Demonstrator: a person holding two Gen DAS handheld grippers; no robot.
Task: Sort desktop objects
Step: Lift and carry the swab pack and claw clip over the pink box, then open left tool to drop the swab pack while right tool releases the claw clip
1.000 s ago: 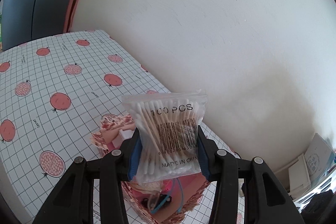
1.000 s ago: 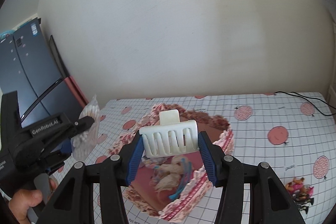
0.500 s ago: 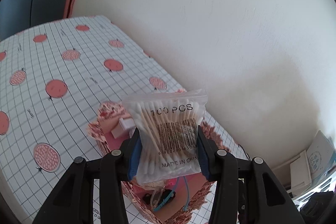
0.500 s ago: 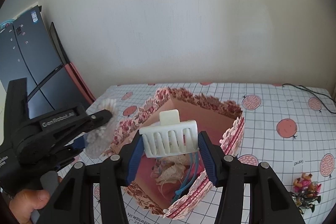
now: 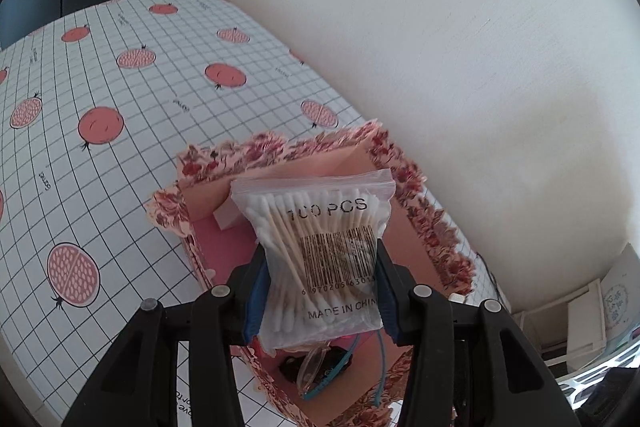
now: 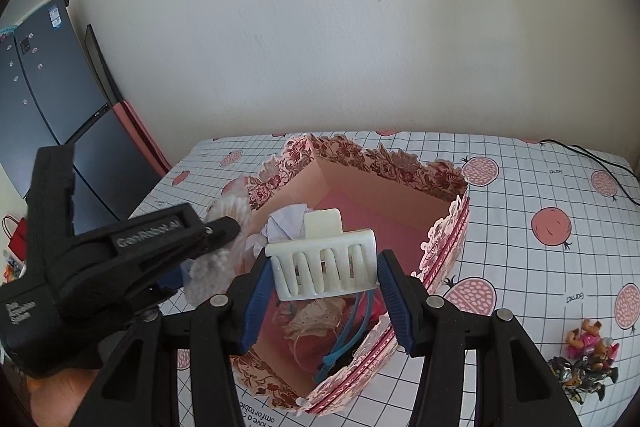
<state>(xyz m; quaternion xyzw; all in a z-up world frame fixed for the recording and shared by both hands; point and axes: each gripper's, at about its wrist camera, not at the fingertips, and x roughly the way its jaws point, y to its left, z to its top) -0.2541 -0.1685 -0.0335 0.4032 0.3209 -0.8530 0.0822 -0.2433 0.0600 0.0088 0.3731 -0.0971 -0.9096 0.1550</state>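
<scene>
My left gripper (image 5: 318, 283) is shut on a clear bag of cotton swabs (image 5: 320, 259), held upright over the open pink floral box (image 5: 424, 211). My right gripper (image 6: 324, 279) is shut on a white plastic hair claw clip (image 6: 324, 267), also above that pink floral box (image 6: 440, 243). In the right wrist view the left gripper (image 6: 224, 231) comes in from the left with the swab bag (image 6: 212, 267) at the box's near-left rim. Inside the box lie a blue cable (image 6: 340, 347), a pale hair tie (image 6: 316, 319) and crumpled white paper (image 6: 288, 219).
The box stands on a checked tablecloth with red fruit prints (image 5: 100, 107), close to a white wall (image 6: 320, 27). Small toy figures (image 6: 584, 359) lie at the right on the cloth. A black cord (image 6: 592, 155) runs along the far right edge. A dark fridge (image 6: 44, 95) stands left.
Both grippers have sunk toward the box and tilted down; the box's inside now shows more fully. The left one with the swab bag has moved over the box's rim. Both grips are unchanged.
</scene>
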